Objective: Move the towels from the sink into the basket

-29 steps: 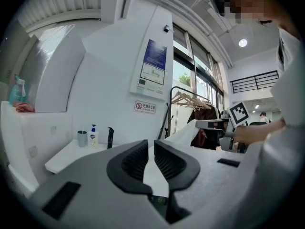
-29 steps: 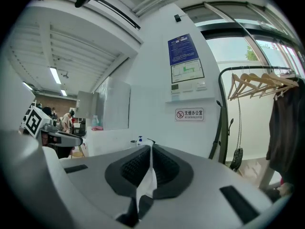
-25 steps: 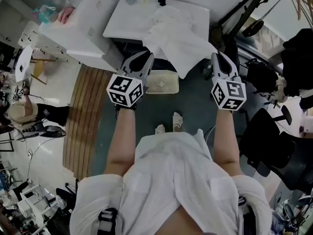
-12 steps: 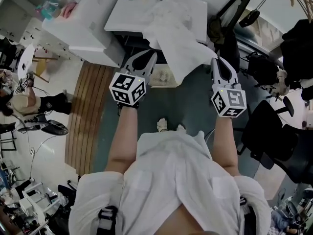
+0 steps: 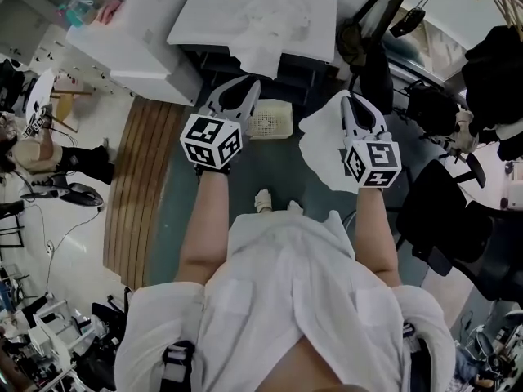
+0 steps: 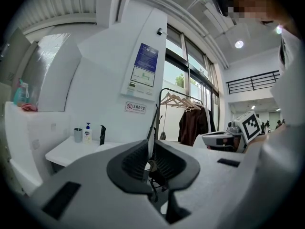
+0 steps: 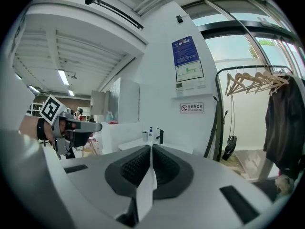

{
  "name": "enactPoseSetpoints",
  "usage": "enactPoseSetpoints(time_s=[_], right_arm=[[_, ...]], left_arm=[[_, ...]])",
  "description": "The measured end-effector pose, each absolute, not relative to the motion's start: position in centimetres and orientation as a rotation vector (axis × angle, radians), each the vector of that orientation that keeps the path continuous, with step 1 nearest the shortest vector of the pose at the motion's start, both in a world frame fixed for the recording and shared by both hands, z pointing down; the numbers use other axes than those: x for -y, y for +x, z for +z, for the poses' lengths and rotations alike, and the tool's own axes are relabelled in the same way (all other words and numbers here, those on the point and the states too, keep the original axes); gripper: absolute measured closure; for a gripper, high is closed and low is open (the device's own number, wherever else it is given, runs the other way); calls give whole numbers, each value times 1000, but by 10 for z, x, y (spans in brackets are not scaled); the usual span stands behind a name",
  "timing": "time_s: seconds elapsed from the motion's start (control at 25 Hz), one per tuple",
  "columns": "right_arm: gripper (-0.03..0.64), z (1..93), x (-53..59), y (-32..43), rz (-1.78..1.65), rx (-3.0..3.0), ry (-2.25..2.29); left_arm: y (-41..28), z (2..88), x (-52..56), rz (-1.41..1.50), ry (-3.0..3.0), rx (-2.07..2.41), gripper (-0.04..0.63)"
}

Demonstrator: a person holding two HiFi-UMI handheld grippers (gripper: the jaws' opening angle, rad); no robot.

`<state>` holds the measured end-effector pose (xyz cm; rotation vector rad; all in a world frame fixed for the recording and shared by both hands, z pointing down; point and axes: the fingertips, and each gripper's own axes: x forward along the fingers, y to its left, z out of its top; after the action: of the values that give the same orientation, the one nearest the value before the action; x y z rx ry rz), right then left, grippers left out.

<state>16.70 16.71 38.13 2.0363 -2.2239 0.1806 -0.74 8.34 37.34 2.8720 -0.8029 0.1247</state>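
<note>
**Holding one towel clear of the sink**

We see the right gripper [image 5: 351, 103] with its jaws clamped on a white towel [image 5: 321, 149], which hangs beside it above the dark floor [image 5: 278, 166]. The left gripper [image 5: 245, 88] has its jaws drawn together with nothing between them. The white slotted basket [image 5: 270, 121] stands on the floor between the two grippers, just beside the left one, in front of the sink tabletop [image 5: 196, 23]. More white towels [image 5: 265, 39] lie heaped there, one edge drooping over the front.
</note>
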Motion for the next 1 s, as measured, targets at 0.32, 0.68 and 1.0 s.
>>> enactPoseSetpoints(time_s=[0.32,0.68,1.0], right_arm=[[584,402,-164,169,262,2218,2020],[584,417,-129,144,281,2222,1960],[584,416,-72,120,281,2235,1941]], left_arm=[[-25,384,-78,134,2832,856,563],[-48,387,-56,127,2819,882,563],[-83,391,-29,116,2806,915,563]])
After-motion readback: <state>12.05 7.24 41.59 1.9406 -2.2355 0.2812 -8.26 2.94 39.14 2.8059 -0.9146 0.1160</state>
